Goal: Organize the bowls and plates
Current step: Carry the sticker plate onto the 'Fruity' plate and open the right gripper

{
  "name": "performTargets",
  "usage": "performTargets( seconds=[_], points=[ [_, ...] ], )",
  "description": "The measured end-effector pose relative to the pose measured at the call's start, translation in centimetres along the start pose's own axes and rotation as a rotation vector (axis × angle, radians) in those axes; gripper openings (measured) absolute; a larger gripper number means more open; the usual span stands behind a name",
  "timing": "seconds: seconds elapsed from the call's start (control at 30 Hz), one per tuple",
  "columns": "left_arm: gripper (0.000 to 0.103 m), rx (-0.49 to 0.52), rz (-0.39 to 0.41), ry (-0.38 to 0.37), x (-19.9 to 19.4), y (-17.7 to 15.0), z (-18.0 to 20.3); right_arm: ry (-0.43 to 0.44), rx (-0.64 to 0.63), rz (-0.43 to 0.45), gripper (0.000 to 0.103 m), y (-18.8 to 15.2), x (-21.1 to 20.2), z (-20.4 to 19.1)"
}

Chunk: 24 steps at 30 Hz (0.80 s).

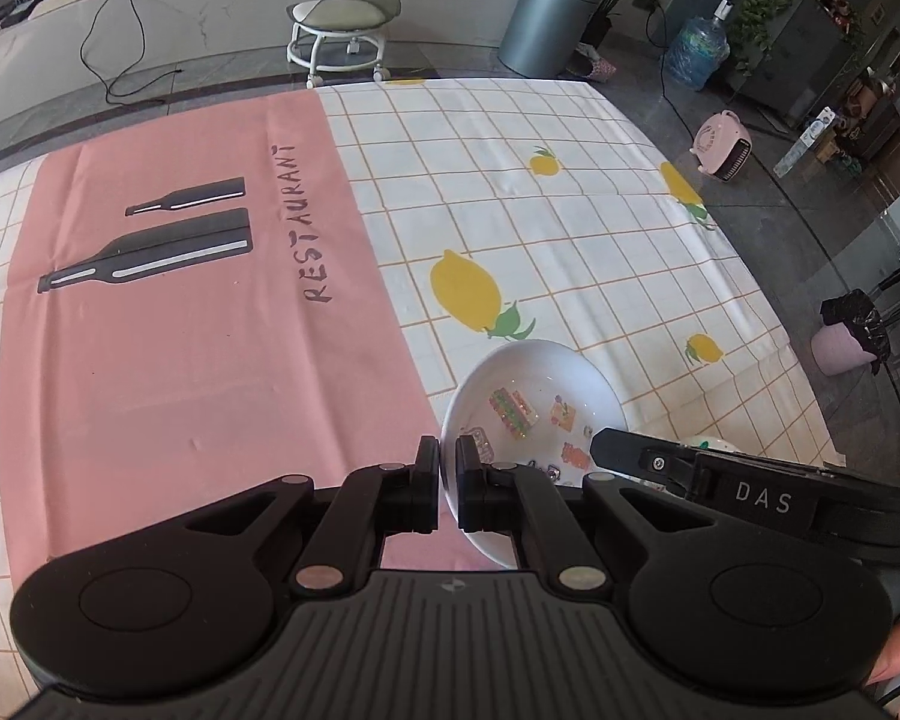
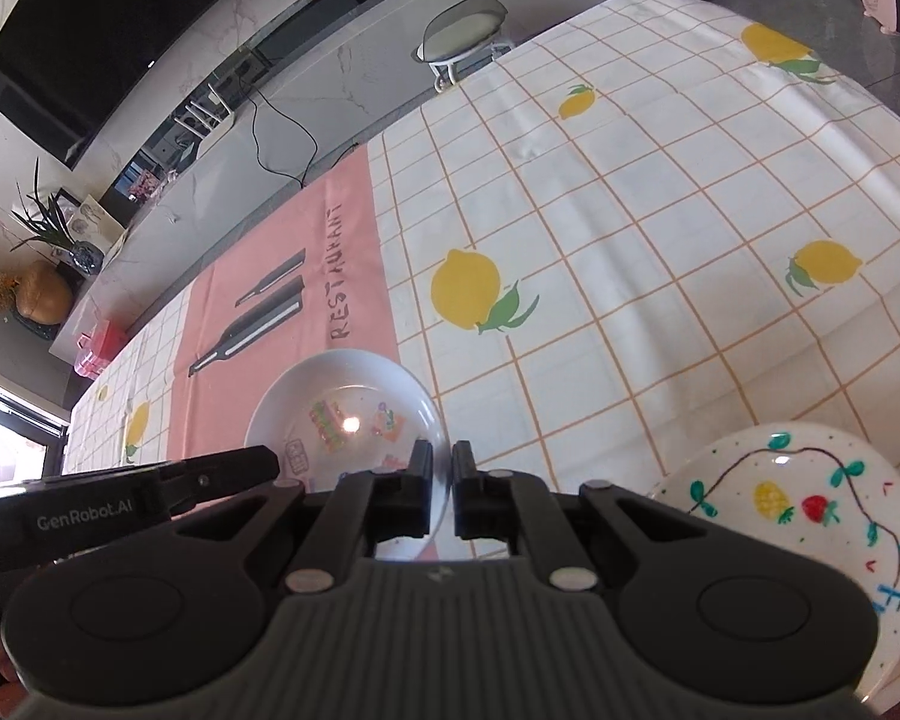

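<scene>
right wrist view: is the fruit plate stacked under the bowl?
No. The fruit plate lies on the tablecloth off to the right, apart from the bowl.

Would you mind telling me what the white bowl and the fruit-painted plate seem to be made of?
The white bowl looks like glazed ceramic: a smooth, glossy surface with a bright highlight over its printed motifs. The fruit-painted plate looks similar, a shiny white glaze, though melamine cannot be excluded.
</scene>
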State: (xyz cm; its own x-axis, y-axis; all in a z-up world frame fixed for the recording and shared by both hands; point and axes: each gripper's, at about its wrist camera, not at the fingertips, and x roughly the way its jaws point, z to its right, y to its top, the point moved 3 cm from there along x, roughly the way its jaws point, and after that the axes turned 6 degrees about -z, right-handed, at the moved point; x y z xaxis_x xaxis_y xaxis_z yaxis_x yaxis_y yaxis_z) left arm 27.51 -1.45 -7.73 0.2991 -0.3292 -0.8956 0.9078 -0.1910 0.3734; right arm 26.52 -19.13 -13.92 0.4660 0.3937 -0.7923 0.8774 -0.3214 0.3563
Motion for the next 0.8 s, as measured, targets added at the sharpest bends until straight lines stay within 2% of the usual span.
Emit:
performTargets(
  seconds=[0.2, 0.43, 0.8],
  points=[
    [0.005, 0.024, 0.017, -0.032, -0.2, -1.6, 4.0, 0.005, 0.050, 0.057, 0.004, -0.9, -3.8, 2.8],
    [0.005, 0.027, -0.021, -0.088, 1.7, -3.6, 8.1, -0.008, 0.142, 0.096, 0.004, -2.3, -7.2, 7.6],
    [0.007, 0.045, -0.104, -0.081, 5.6, -5.8, 11.7, -0.056, 0.204, 0.097, 0.006, -4.0, -8.1, 12.5]
  ],
)
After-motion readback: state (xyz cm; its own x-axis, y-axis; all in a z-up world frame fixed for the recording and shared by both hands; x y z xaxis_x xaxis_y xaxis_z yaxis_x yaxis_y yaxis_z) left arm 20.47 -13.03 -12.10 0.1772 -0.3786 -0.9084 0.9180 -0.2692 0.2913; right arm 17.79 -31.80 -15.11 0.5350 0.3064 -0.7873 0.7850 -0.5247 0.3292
